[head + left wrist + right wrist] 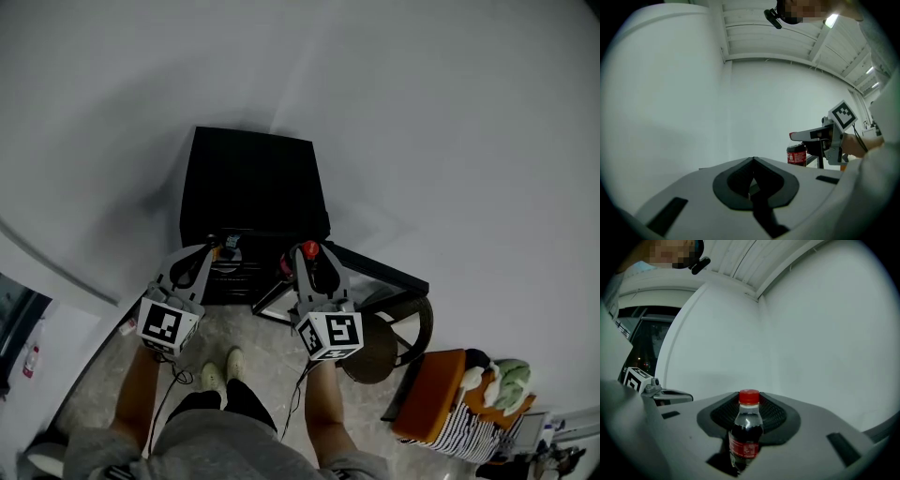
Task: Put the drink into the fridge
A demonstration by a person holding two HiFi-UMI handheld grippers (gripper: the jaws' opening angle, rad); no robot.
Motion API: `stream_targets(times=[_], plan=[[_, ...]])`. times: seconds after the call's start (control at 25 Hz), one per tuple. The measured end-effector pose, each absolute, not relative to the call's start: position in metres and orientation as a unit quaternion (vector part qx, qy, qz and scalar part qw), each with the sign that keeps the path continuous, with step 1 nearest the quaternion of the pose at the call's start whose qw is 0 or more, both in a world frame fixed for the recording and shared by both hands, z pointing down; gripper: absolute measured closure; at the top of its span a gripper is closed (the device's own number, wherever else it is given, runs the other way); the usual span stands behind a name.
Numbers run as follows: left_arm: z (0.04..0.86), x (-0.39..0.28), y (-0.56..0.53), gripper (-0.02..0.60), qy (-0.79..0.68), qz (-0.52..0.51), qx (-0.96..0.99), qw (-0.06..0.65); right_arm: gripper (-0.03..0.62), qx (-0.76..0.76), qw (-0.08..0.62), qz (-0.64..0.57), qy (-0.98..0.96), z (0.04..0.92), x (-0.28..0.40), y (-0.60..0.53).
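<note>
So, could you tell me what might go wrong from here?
The right gripper holds the round bottle in its jaws alone, so it might twist or slip. Its cap could clip the fridge on the way in. The left gripper, shut and close beside, could bump it.

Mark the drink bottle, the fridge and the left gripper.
drink bottle (pixel 746 432), right gripper view, on its dark body below the neck.
fridge (pixel 253 183), head view, on its black top.
left gripper (pixel 225 248), head view, between its fingertips.
</note>
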State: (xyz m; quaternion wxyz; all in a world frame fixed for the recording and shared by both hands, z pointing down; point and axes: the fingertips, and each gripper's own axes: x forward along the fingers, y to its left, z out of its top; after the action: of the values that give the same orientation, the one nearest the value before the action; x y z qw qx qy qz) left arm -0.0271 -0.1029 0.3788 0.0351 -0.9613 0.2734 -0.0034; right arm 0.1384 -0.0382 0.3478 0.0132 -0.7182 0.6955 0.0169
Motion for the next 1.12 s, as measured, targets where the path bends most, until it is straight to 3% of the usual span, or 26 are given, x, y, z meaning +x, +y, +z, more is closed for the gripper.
stream_targets(times=[1.12], plan=[[0.569,0.021,-0.124,0.577,0.308,-0.062,-0.949,0.012,0.448,-0.681,-0.001,-0.029,0.731,0.563,0.163,-0.083]])
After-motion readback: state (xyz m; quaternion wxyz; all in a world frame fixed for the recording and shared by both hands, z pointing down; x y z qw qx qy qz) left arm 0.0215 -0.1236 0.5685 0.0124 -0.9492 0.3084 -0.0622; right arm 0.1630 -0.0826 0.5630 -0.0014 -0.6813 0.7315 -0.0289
